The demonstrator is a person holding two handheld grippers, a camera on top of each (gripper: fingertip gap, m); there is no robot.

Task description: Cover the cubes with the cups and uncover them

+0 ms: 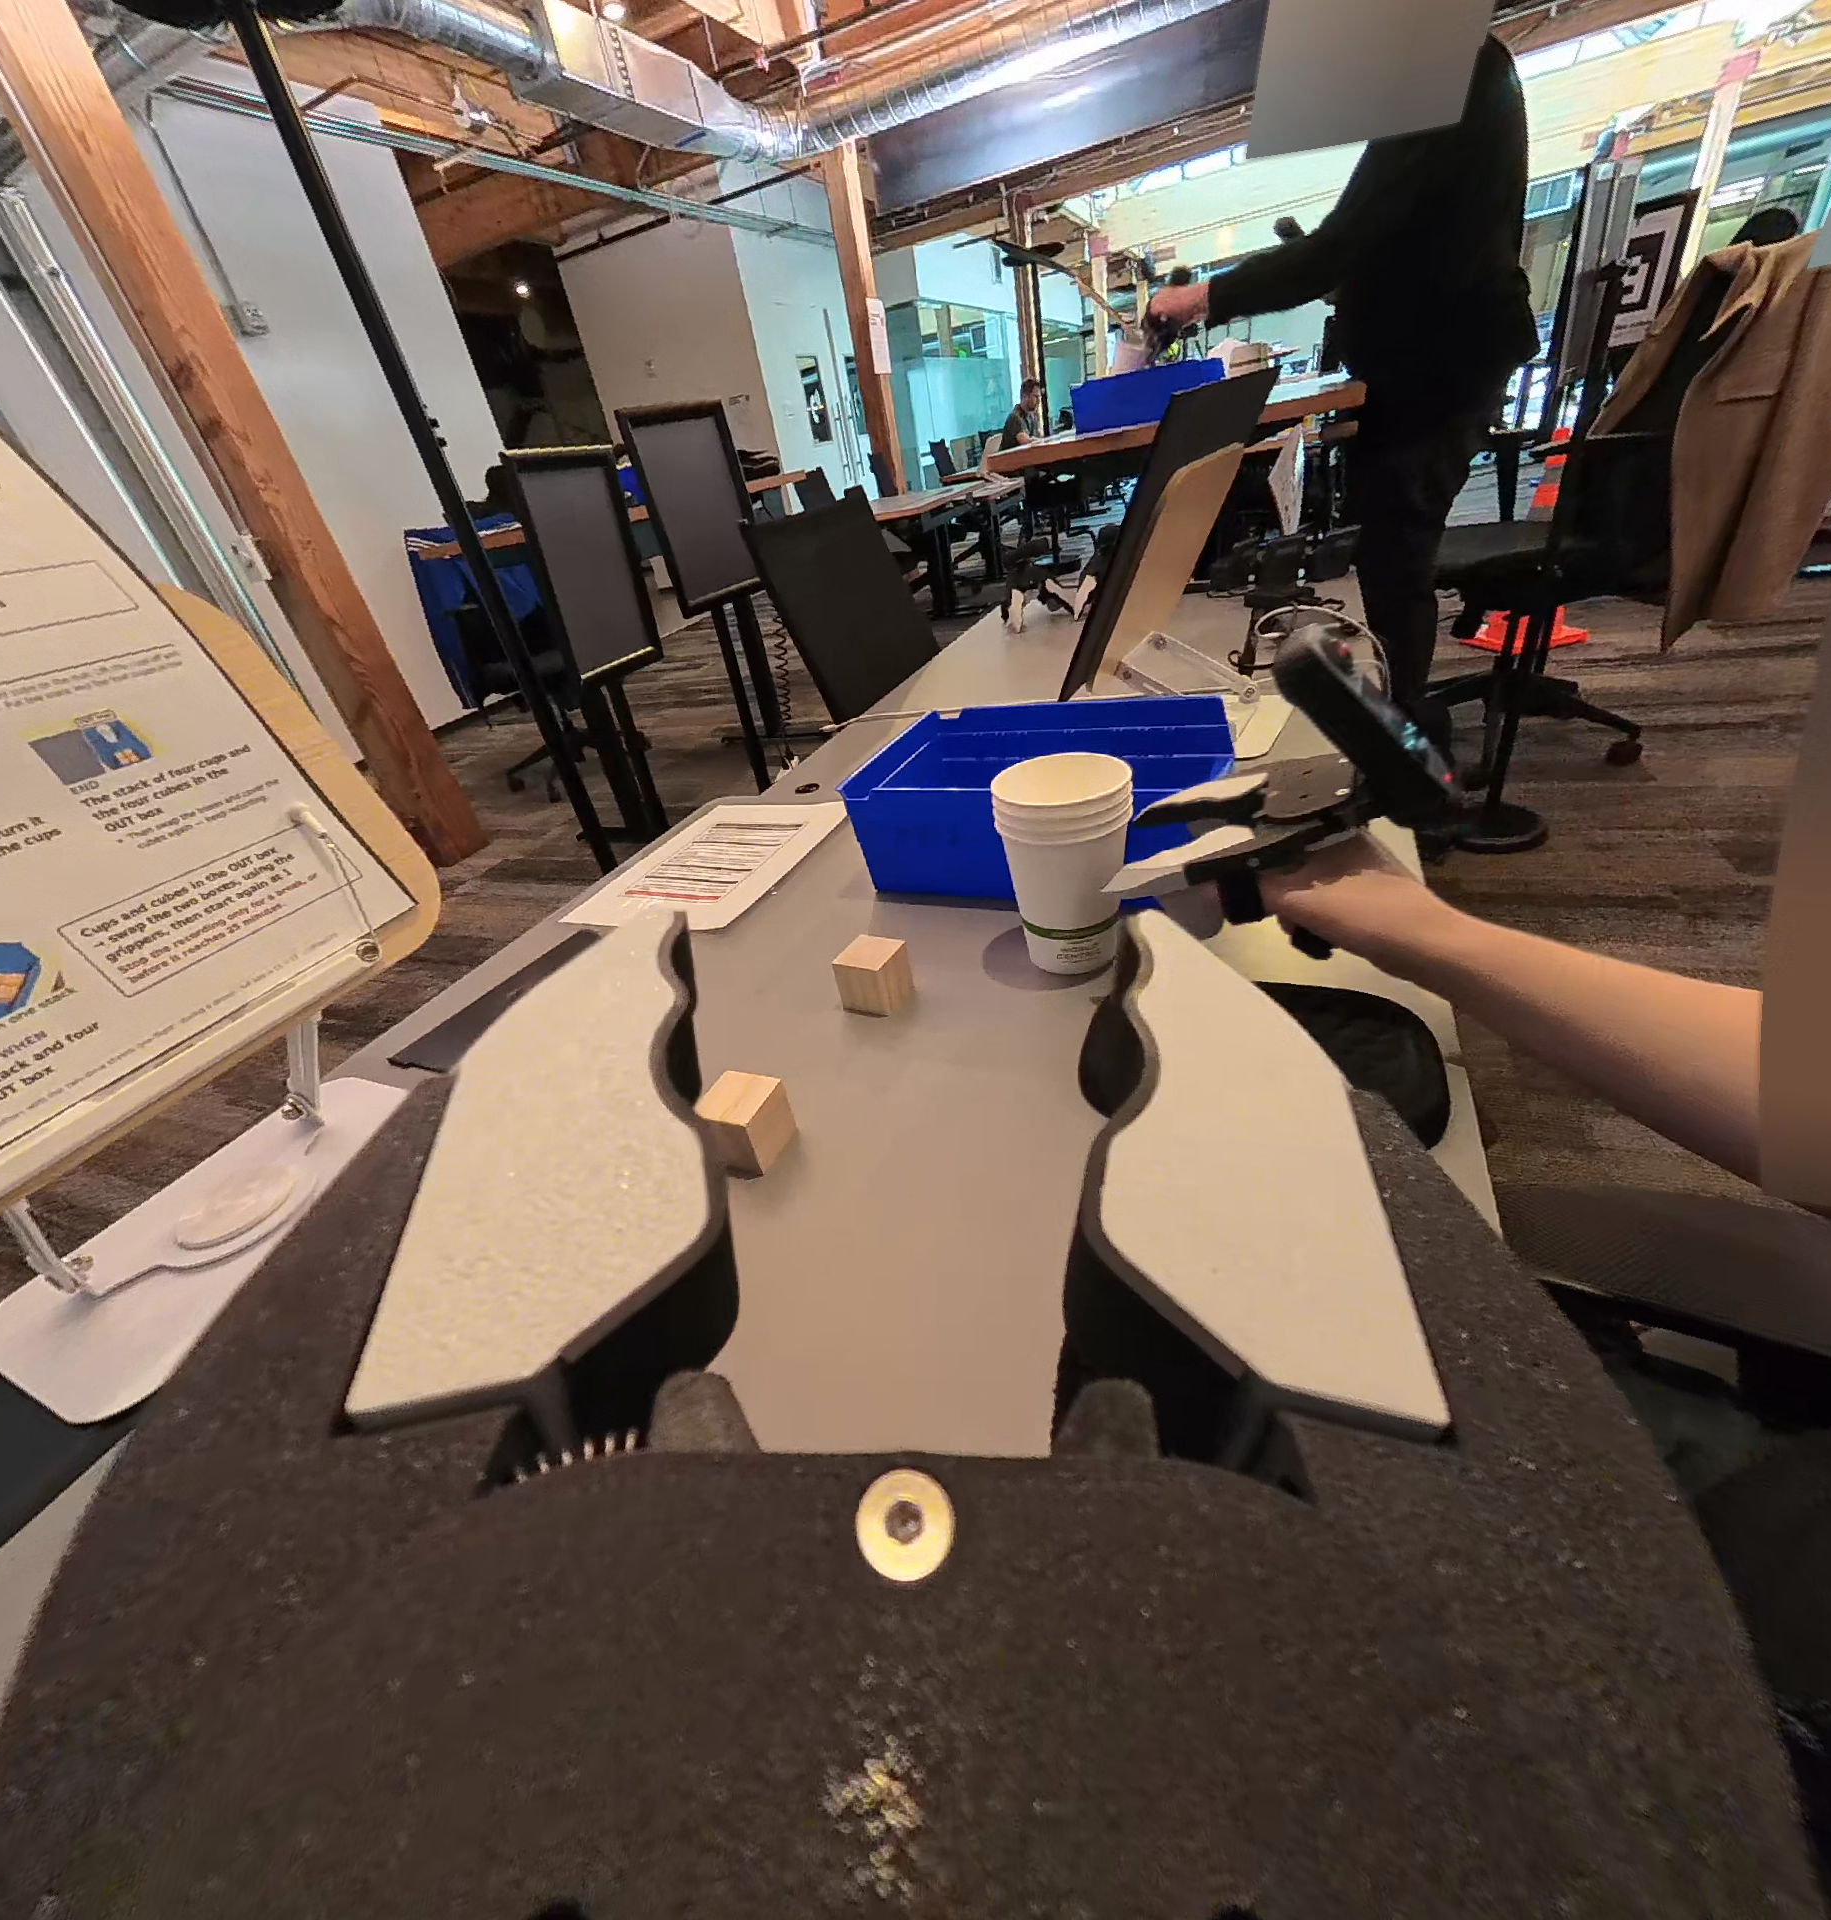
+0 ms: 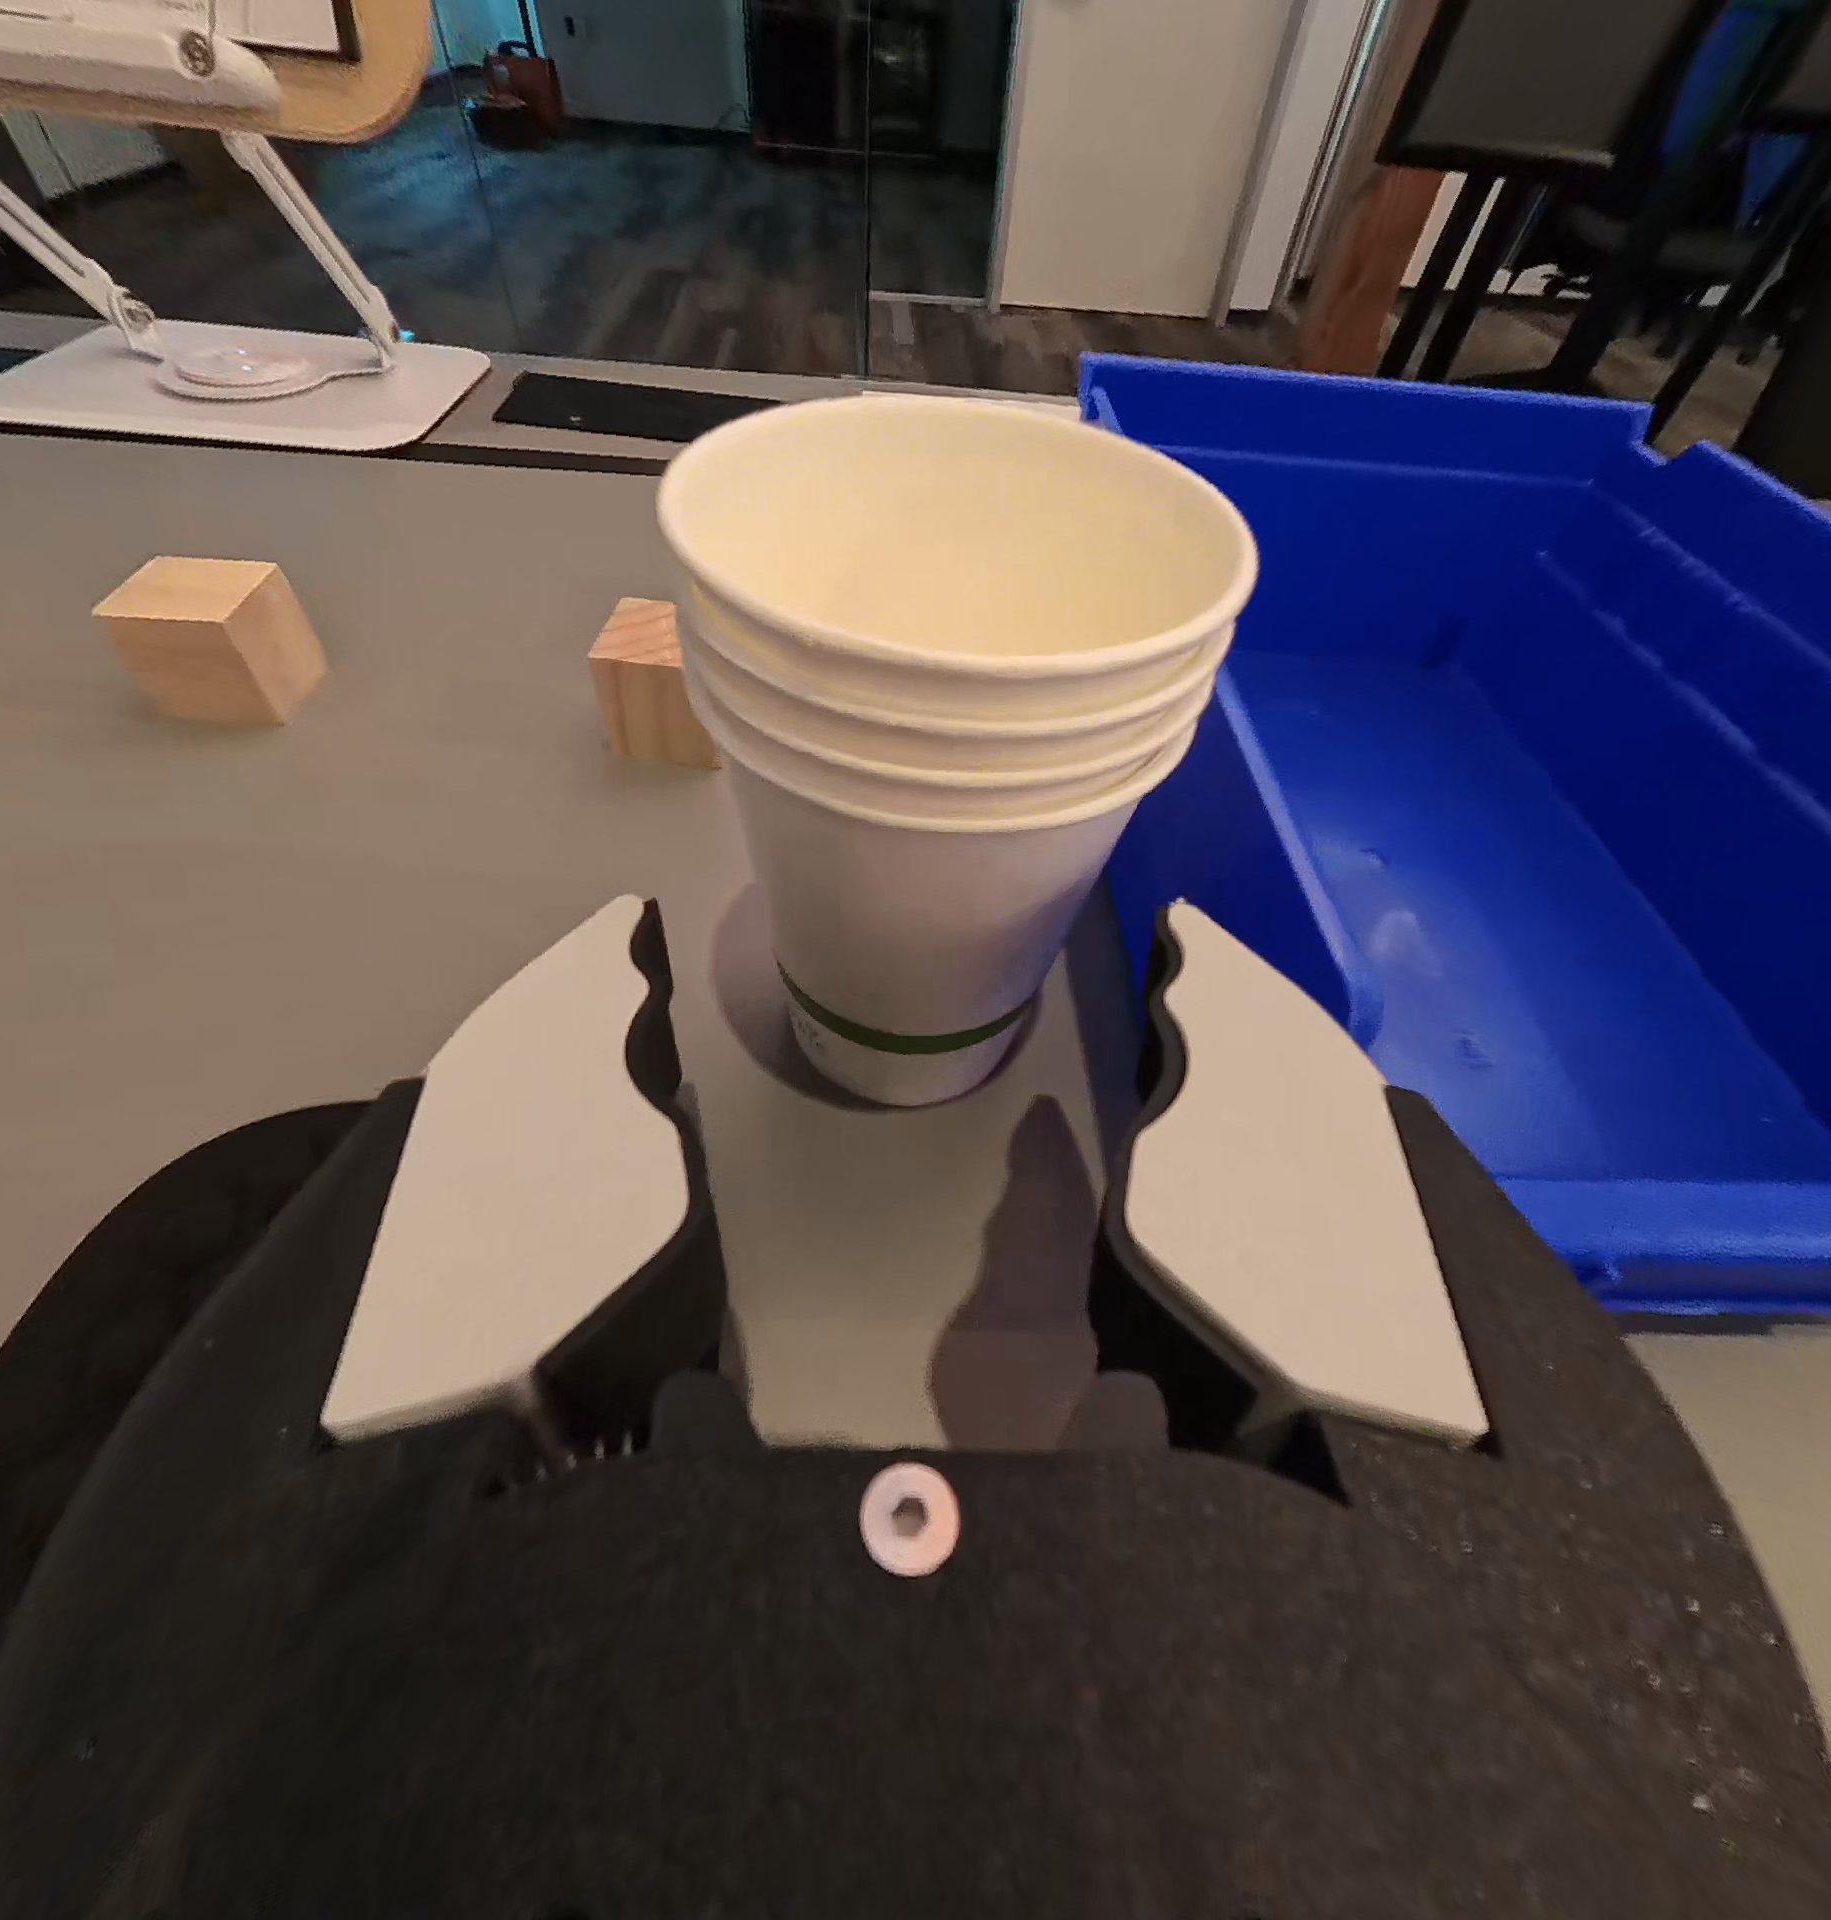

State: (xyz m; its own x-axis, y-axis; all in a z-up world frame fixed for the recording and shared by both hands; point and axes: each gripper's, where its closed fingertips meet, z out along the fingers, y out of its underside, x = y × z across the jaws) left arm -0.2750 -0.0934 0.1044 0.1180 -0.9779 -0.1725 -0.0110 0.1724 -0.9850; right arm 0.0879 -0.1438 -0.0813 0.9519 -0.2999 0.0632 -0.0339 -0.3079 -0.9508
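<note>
A stack of several white paper cups stands upright on the grey table, mouth up; it also shows in the right wrist view. Two wooden cubes lie left of it: one farther, one nearer my left gripper. My left gripper is open and empty above the table, its left finger beside the near cube. My right gripper is open, close in front of the stack's base without touching it; it also shows in the left wrist view.
An empty blue bin stands right behind the cups. An instruction board on a white stand is at the left edge, a paper sheet lies near the bin, and another board stands behind it. A person stands farther back.
</note>
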